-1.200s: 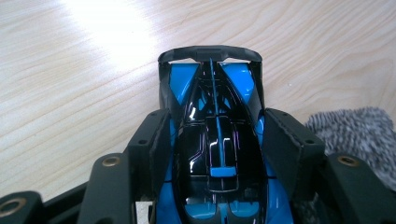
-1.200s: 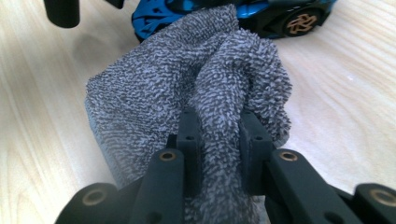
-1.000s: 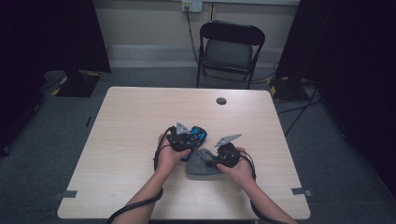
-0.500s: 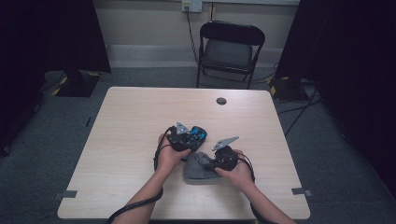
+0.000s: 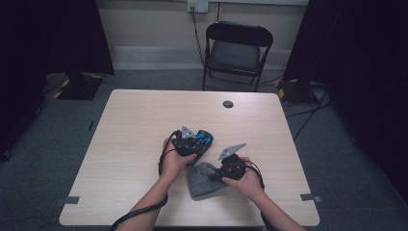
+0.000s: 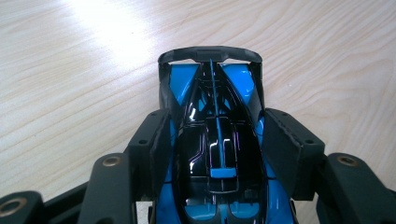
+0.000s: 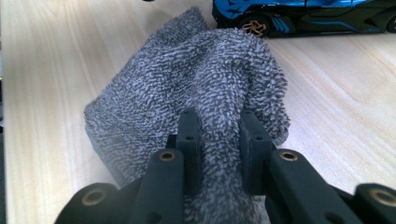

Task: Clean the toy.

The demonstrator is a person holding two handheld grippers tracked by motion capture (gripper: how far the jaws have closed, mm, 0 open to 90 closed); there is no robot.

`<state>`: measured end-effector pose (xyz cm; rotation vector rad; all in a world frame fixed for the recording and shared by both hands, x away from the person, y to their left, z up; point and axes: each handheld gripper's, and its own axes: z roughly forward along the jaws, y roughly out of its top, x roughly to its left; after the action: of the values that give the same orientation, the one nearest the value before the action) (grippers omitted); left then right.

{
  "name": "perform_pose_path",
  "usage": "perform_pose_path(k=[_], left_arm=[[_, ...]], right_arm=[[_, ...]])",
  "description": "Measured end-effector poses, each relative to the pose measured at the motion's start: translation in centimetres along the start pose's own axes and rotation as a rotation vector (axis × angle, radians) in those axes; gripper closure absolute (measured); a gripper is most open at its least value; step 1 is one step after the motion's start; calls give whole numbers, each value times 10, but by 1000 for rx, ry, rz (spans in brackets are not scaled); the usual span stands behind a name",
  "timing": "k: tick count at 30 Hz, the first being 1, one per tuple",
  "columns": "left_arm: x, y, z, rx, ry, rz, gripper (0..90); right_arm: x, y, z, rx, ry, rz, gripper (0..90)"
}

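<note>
Now the left gripper [image 6: 212, 154] clamps the blue toy car [image 6: 212, 126], while the right gripper [image 7: 217, 140] pinches the grey cloth [image 7: 187, 88] just beside it.

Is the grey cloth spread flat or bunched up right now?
Bunched: the grey cloth humps up, a fold pinched in the right gripper.

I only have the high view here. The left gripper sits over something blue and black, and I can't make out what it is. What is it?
Observer: A blue-and-black toy car, lying lengthwise between the left gripper's jaws.
Operator: And the grey lump under the right gripper?
Observer: A grey terry cloth; the right gripper pinches a raised fold of it.
Operator: Anything notable on the car?
Observer: The right gripper view shows an orange-spoked wheel.
</note>
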<state>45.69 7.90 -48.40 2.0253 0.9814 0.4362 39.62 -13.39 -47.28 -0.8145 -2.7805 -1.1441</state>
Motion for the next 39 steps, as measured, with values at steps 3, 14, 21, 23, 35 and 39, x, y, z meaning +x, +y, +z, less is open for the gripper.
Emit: perform_pose_path(k=[3, 14, 21, 23, 35, 39], left_arm=[[0, 0, 0, 1, 0, 0, 429], [0, 0, 0, -3, 1, -1, 430], [0, -1, 0, -5, 1, 0, 430], [0, -1, 0, -7, 1, -2, 430], [0, 0, 0, -5, 1, -3, 430], [0, -1, 0, -6, 1, -2, 429]], right_arm=[[-2, 0, -8, -12, -8, 3, 736], [-27, -5, -35, -63, -63, 84, 736], [-43, -6, -48, -88, -125, 129, 736], [-48, -6, -51, -95, -138, 145, 736], [-77, -1, -58, -99, -255, 226, 736], [-85, 3, -57, -101, -284, 251, 736]])
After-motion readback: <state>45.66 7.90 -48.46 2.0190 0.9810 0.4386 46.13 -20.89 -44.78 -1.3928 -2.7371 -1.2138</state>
